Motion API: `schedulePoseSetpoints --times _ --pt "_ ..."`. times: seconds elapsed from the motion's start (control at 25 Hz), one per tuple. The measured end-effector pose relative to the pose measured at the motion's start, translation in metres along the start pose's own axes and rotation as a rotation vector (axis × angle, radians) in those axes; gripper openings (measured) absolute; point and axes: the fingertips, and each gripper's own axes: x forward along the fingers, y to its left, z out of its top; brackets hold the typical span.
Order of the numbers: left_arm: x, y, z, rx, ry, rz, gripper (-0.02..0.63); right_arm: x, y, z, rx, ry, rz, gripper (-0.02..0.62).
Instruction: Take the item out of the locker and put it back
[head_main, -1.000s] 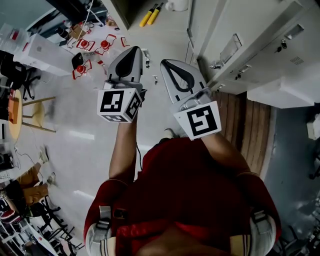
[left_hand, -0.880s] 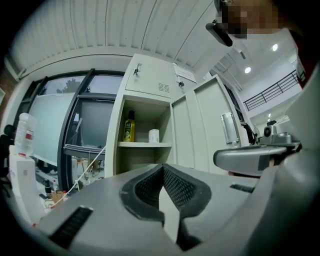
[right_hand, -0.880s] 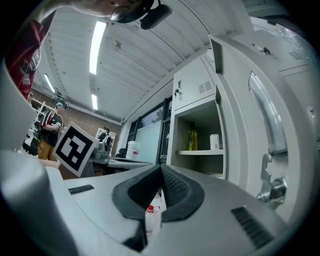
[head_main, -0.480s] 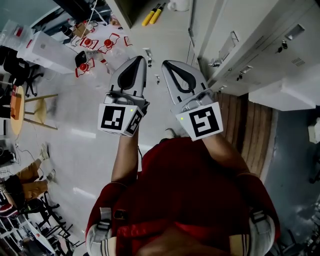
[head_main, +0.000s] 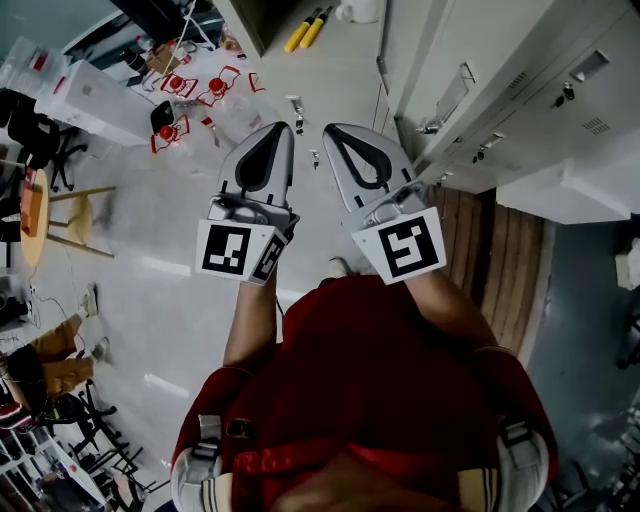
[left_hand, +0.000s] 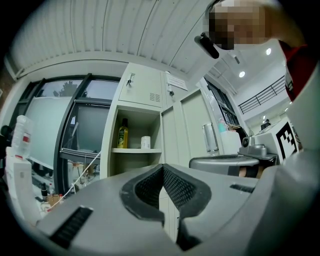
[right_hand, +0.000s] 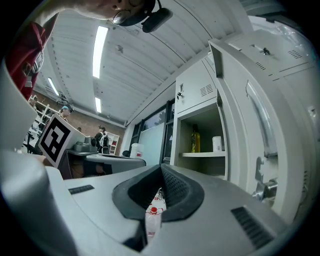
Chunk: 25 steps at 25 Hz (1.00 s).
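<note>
We hold the left tool (head_main: 281, 130) and right tool (head_main: 334, 130) side by side, each with jaws together and empty. In the open locker (left_hand: 137, 124), the yellow bottle (left_hand: 122, 134) stands on the shelf (left_hand: 134, 150) beside a white cup (left_hand: 145, 142).

Right tongs (right_hand: 161, 167) closed, open locker (right_hand: 205, 122), yellow bottle (right_hand: 195, 139) and white jar (right_hand: 216, 144) on shelf (right_hand: 202, 155)

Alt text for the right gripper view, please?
The right gripper, shut and empty, points at an open locker whose shelf holds a yellow bottle and a white container. Its door stands open at right.
</note>
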Motion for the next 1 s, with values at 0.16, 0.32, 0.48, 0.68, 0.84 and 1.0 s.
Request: schedulePoseSetpoints --times 0.16,0.32,0.48,0.68,0.84,1.0 --pt "-0.0009 -0.0015 0.0011 0.004 -0.003 -0.003 0.006 -0.0003 0.0006 0.0001 0.001 0.001 0.002 -0.003" --pt "-0.0010 -0.0044 0.0023 0.007 -0.011 -0.008 0.006 -0.0018 0.0008 -0.0017 0.001 0.005 0.003 -0.003" --pt "-0.0031 -0.0055 0.0012 0.002 -0.007 -0.004 0.006 -0.0037 0.0016 -0.0014 0.003 0.006 0.005 -0.003" --pt "-0.0047 -0.0047 0.0010 -0.007 0.008 0.014 0.006 -0.0052 0.0023 -0.0002 0.004 0.004 0.004 -0.003" --pt "-0.0048 -0.0079 0.0028 0.002 -0.008 -0.002 0.006 -0.0068 0.0025 -0.0007 0.000 0.010 0.008 -0.003" --pt "-0.0065 -0.0080 0.0006 -0.006 0.003 0.011 0.006 -0.0088 0.0034 -0.0009 -0.004 0.013 0.011 -0.003"
